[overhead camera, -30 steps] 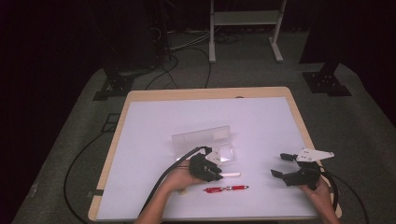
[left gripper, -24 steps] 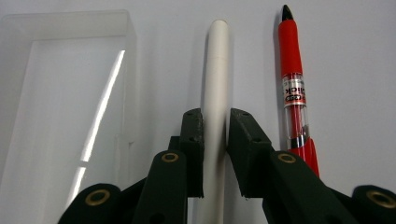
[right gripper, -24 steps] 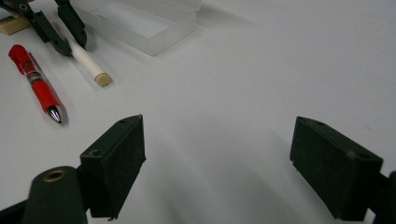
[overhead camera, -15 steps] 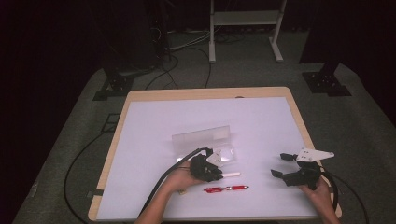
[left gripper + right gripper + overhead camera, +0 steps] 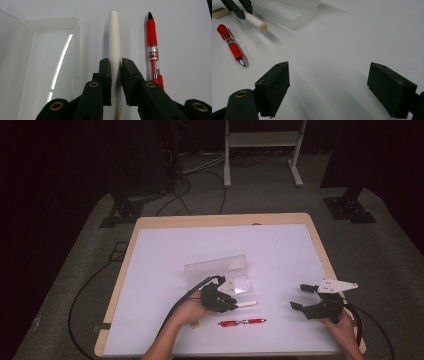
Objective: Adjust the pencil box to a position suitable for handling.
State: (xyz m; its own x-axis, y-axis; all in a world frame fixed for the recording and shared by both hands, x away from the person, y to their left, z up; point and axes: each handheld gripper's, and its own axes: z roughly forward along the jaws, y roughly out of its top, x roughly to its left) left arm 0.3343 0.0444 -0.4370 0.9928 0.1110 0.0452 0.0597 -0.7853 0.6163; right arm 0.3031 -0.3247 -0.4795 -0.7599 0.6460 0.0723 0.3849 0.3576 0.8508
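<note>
**White pen pinched low on the table**

The white pen [image 5: 114,45] lies on the table [image 5: 165,250], at about 6 o'clock from the clear case [image 5: 220,270] and just beside it. The left hand-held gripper [image 5: 115,75] has it between its jaws; they have just been closing and now pinch its barrel near one end, with most of the pen sticking out past them. In the left gripper view the red pen [image 5: 153,50] lies parallel to the white one, at its 3 o'clock, near but apart. In the high view the red pen [image 5: 242,322] sits at 6 o'clock from the white pen [image 5: 247,304]. A small eraser [image 5: 196,324] rests at 9 o'clock from the red pen. The right hand-held gripper [image 5: 302,296] is well apart at 3 o'clock, its jaws spread wide with nothing between them.
</note>
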